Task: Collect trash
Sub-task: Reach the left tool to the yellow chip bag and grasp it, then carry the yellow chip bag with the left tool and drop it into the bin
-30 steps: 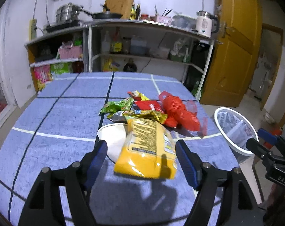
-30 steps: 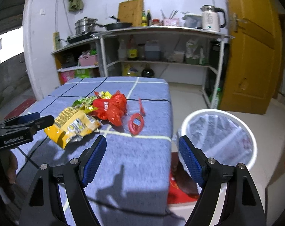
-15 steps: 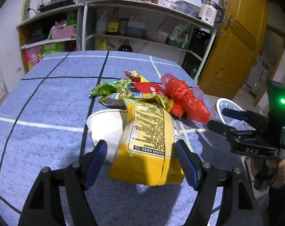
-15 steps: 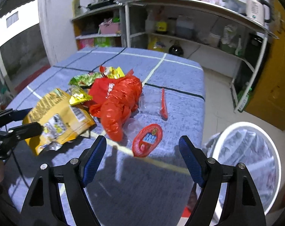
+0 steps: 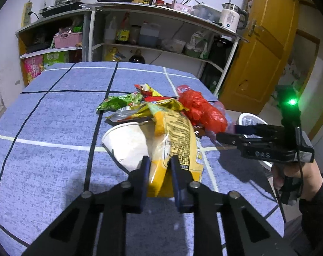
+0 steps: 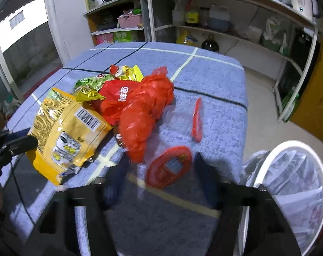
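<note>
A pile of trash lies on the blue checked tablecloth. My left gripper is closing, and its pads pinch the near end of the yellow snack bag, which crumples between them. The bag leans on a white paper bowl. My right gripper, blurred, is closing around a round red lid in clear wrap; its fingers stand a little apart from the lid. Behind the lid lie a red plastic bag and a red strip.
A white bin with a clear liner stands on the floor off the table's right edge. Green and gold wrappers lie behind the bowl. Shelves with bottles and pots fill the back wall, and a yellow door is at the right.
The left jaws have drawn in from wide apart onto the yellow bag, which now buckles. The right gripper has swung from above the bin to over the table, and its jaws have narrowed around the lid.
</note>
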A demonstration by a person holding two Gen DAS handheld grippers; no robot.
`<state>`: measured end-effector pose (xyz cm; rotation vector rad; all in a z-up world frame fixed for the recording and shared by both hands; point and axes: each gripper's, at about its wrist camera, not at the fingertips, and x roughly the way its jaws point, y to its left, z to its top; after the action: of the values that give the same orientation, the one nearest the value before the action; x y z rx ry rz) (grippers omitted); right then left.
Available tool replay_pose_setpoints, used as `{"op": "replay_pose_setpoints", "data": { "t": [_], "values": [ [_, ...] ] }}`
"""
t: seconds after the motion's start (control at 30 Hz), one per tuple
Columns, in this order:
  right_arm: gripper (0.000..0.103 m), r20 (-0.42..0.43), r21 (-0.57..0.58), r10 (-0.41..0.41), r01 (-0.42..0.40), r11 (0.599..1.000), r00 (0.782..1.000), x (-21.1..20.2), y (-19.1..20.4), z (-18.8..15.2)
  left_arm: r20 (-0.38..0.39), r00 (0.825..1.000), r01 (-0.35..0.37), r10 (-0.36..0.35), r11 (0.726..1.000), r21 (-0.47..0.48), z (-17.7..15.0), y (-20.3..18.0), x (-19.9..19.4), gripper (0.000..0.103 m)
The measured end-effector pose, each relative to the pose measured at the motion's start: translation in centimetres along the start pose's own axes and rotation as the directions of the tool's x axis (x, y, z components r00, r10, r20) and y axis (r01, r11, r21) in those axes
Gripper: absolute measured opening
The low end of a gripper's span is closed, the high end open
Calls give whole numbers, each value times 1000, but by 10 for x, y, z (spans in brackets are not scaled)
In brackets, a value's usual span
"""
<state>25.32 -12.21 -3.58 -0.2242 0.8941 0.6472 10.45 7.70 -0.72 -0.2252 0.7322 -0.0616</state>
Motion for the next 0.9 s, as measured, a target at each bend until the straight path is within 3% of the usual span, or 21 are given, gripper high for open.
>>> {"op": "replay_pose_setpoints", "data": {
  "t": [0.37, 0.9],
  "values": [
    [44, 41, 45, 0, -1, 999, 999, -25, -1, -14, 48, 997, 53, -54, 998, 28, -1, -9, -20, 8],
    [44, 64, 32, 61, -63, 997, 996, -62, 11, -41, 102, 993, 66, -65, 998, -3, -5, -15, -50, 5]
  ]
}}
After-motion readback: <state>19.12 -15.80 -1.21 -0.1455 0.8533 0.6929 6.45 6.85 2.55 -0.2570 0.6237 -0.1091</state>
